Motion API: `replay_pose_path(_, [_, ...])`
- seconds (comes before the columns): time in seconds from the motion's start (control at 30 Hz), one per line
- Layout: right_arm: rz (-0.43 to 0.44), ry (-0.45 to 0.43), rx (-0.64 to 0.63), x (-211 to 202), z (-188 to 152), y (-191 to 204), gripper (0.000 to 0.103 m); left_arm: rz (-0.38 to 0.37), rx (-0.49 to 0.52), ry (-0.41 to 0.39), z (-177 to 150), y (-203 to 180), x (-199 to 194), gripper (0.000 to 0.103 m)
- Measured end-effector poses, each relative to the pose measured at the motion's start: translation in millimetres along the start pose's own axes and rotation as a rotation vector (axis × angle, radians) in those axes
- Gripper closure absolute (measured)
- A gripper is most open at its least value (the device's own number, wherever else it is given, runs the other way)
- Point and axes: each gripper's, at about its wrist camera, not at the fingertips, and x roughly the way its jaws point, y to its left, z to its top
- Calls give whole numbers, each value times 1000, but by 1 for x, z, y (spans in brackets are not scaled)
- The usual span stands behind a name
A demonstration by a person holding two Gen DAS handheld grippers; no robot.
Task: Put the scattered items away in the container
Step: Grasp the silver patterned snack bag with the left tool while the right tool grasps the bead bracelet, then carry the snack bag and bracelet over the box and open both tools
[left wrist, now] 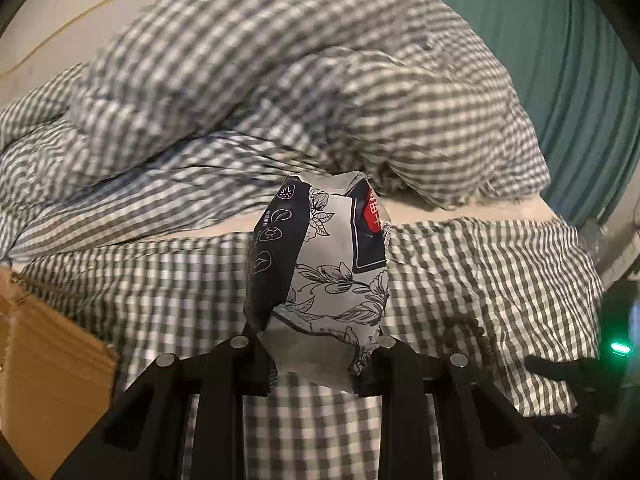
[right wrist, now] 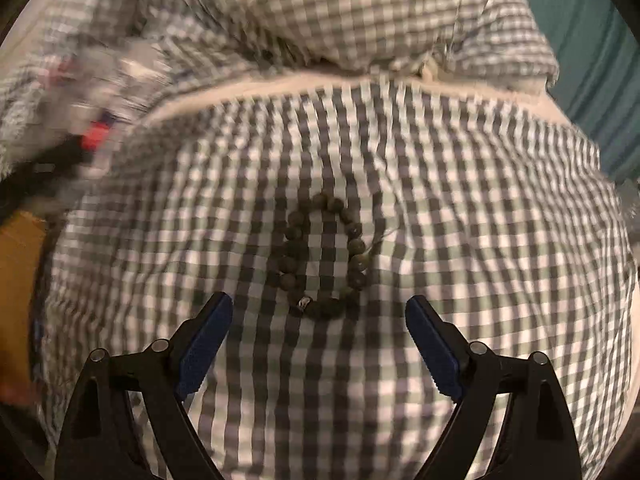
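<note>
A soft packet [left wrist: 320, 256] printed with black flowers, a dark blue side and a red label stands up between the fingers of my left gripper [left wrist: 316, 356], which is shut on its lower end above the checked bed sheet [left wrist: 480, 264]. A brown cardboard box [left wrist: 48, 380] sits at the lower left of the left wrist view. In the right wrist view a dark bead bracelet [right wrist: 357, 248] lies flat in a ring on the sheet. My right gripper [right wrist: 319, 312] hangs just short of it, open, blue pads wide apart with nothing between them. The packet [right wrist: 92, 136] shows as a blur at that view's left.
A crumpled checked duvet [left wrist: 300, 80] is heaped at the back of the bed. A teal curtain [left wrist: 580, 80] hangs at the right. The bracelet [left wrist: 472, 328] also shows on the sheet right of the packet. A dark shape with a green light [left wrist: 620, 347] sits at the right edge.
</note>
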Motion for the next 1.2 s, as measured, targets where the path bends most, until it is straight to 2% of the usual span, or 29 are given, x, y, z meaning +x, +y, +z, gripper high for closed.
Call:
replay_pose_path(0.13, [-9, 89, 81, 42, 8, -7, 15, 11, -2, 16, -2, 13, -3, 77])
replay_pose_path(0.17, [-26, 99, 75, 49, 9, -7, 12, 15, -2, 20, -3, 16, -4, 77])
replay_pose_path(0.23, [-54, 76, 48, 49, 9, -2, 16, 19, -7, 31, -7, 23, -5, 77])
replay_pose_path(0.27, [-62, 68, 46, 46, 8, -2, 37, 20, -8, 38, -8, 26, -5, 77])
replay_pose_path(0.3, [-84, 50, 47, 39, 6, -3, 65, 22, -8, 43, -9, 28, -5, 77])
replay_pose_path(0.33, [-103, 34, 42, 32, 4, -5, 79, 24, -8, 46, -10, 29, -6, 77])
replay_pose_path(0.37, [-79, 29, 46, 25, 3, -9, 92, 26, -8, 48, -10, 31, -8, 77])
replay_pose_path(0.4, [3, 31, 68, 17, 0, -15, 92, 28, -10, 45, -10, 33, -11, 77])
replay_pose_path(0.43, [43, 28, 78, 9, -2, -18, 92, 27, -11, 42, -10, 34, -14, 77])
replay_pose_path(0.53, [22, -19, 63, -15, -10, -21, 92, 28, -13, 23, -7, 36, -29, 77])
replay_pose_path(0.67, [70, -41, 54, -43, -15, -21, 92, 30, -22, -11, -6, 41, -55, 76])
replay_pose_path(0.83, [141, -81, 49, -79, -25, -2, 92, 56, -121, -42, -14, 71, -101, 75])
replay_pose_path(1.0, [169, -132, -17, -115, -28, 51, 92, 102, -160, -122, -26, 118, -164, 72])
replay_pose_path(1.07, [198, -151, -69, -132, -24, 85, 92, 109, -197, -150, -30, 142, -187, 70])
replay_pose_path(1.2, [286, -202, -185, -169, -20, 170, 92, 169, -235, -176, -43, 196, -223, 70])
